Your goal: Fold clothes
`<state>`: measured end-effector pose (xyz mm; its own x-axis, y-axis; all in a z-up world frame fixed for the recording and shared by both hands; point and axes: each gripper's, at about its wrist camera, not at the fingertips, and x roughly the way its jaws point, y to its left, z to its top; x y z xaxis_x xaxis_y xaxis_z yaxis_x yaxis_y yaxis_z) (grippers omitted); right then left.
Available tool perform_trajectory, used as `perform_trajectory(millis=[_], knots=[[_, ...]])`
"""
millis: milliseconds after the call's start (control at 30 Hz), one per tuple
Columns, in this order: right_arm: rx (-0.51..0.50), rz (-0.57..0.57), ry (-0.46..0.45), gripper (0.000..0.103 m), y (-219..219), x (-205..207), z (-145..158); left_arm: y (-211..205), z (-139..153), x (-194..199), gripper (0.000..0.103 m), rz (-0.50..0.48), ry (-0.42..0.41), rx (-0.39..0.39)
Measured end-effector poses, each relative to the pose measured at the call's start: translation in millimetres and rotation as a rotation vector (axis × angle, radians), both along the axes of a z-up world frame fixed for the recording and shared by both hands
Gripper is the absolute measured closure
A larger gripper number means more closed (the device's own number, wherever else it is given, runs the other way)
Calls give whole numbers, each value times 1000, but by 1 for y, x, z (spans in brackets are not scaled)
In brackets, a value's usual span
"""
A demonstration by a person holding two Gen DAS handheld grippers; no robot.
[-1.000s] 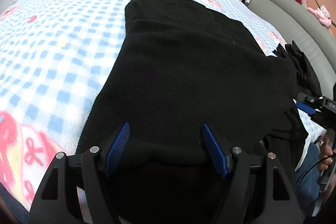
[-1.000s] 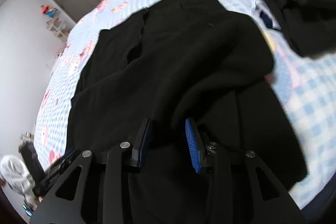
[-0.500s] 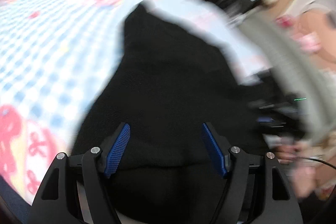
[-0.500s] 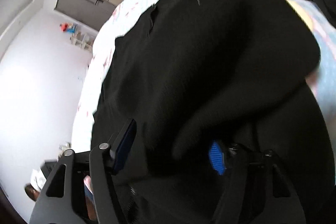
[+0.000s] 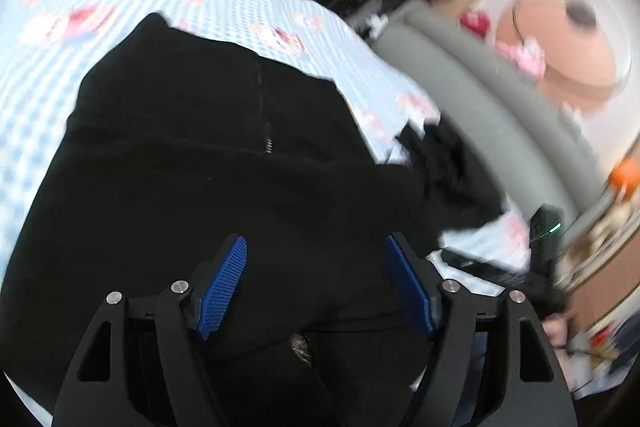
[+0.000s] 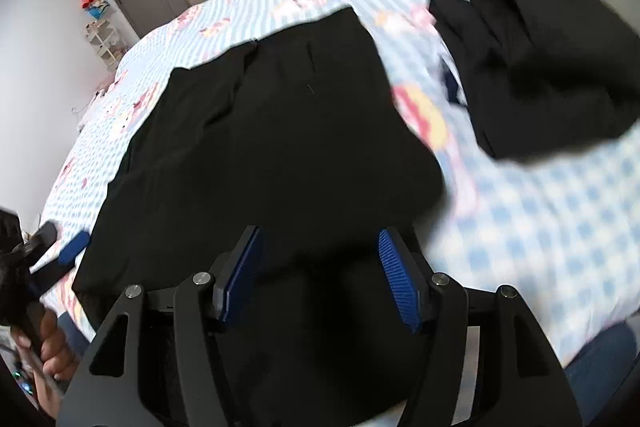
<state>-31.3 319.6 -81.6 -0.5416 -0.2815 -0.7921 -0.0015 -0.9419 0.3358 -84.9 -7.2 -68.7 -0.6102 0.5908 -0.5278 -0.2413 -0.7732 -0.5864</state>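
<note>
Left wrist view: left gripper released, jaws wide over the near hem of the black garment on the checked bedsheet. Judgement: grab both hem corners evenly.
Right wrist view: right gripper released, angled down above the garment's near edge; dark clothes pile far right.

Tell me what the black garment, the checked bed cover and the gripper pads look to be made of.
Black garment: likely fleece or a soft knit; matte, slightly fuzzy, with a zipper showing in the left view. Bed cover: soft printed fabric, maybe plush; blur leaves it open. Right gripper pads: blue ribbed rubber or plastic, on black plastic-looking fingers.
</note>
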Motion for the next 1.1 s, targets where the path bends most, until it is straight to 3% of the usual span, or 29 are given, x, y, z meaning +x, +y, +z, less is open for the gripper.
perform_trajectory(millis=[100, 167, 267, 333, 400, 433, 500, 600, 633, 700, 733, 767, 833, 867, 1000, 1100], knots=[[-314, -80, -75, 27, 40, 8, -21, 23, 11, -3, 31, -89, 54, 48], [-524, -133, -127, 27, 61, 7, -38, 45, 8, -15, 31, -97, 41, -37], [-426, -137, -68, 26, 63, -10, -34, 70, -15, -40, 31, -141, -69, -90], [-455, -117, -53, 23, 60, -28, -41, 78, -38, -41, 31, -153, -152, -172], [-464, -117, -56, 27, 56, -50, -51, 74, -50, -32, 39, -148, -179, -221], [-446, -134, -50, 46, 52, -56, -53, 66, -50, -25, 39, -135, -172, -216], [-424, -147, -6, 73, 44, -59, -43, 36, -40, -7, 39, -69, -132, -155], [-461, -107, 139, 86, 40, -35, 7, -31, -22, 25, 40, 95, -104, -76], [-473, -87, 189, 86, 39, -25, 28, -59, -21, 35, 40, 154, -119, -44], [-319, -84, 255, 86, 35, -18, 48, -106, -24, 52, 40, 269, -155, -20], [-200, -101, 255, 86, 32, -21, 46, -127, -28, 61, 40, 336, -179, -37], [-156, -105, 218, 86, 31, -28, 38, -142, -31, 69, 40, 392, -209, -62], [-237, -94, 77, 86, 36, -42, 10, -163, -35, 85, 40, 463, -243, -91], [-279, -90, 54, 85, 36, -39, 2, -167, -36, 92, 40, 482, -245, -94], [-373, -100, 15, 41, 28, -15, -18, -176, -45, 106, 40, 562, -284, -109], [-396, -114, -41, 40, 29, -7, -38, -170, -53, 101, 38, 602, -355, -150]])
